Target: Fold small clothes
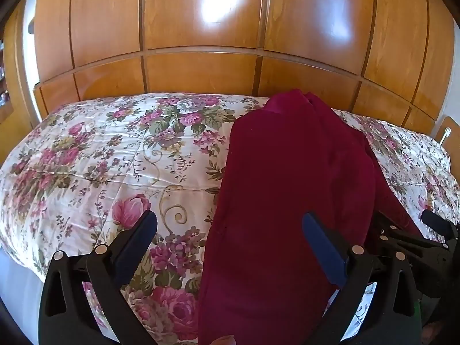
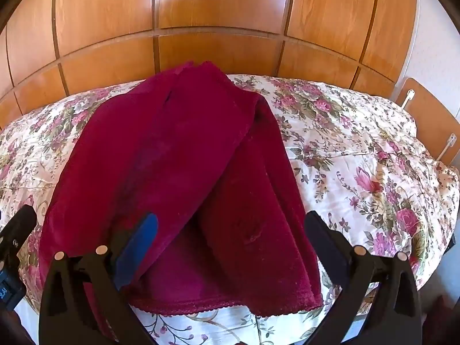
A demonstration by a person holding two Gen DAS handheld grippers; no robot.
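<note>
Left wrist view: the left gripper [image 1: 230, 230] is hanging over the bed [image 1: 86, 158], fingers spread wide and holding nothing. The dark red garment [image 1: 287, 187] is lying lengthwise on the flowered bedspread, running from 6 o'clock up toward 12 o'clock; the right-hand finger is sitting over the cloth and the left-hand one over bare bedspread, probably straddling the garment's long edge before a pinch. Part of the right gripper [image 1: 417, 238] is showing at 4 o'clock. A wooden wardrobe [image 1: 201, 28] is filling the background. Right wrist view: the right gripper [image 2: 230, 230] is also standing wide and empty, pointing down at the garment [image 2: 172, 143], which is lying already doubled, a top layer lapping over a lower one with a scalloped hem [image 2: 230, 307] at 6 o'clock. Both tools look readied for the next fold.
</note>
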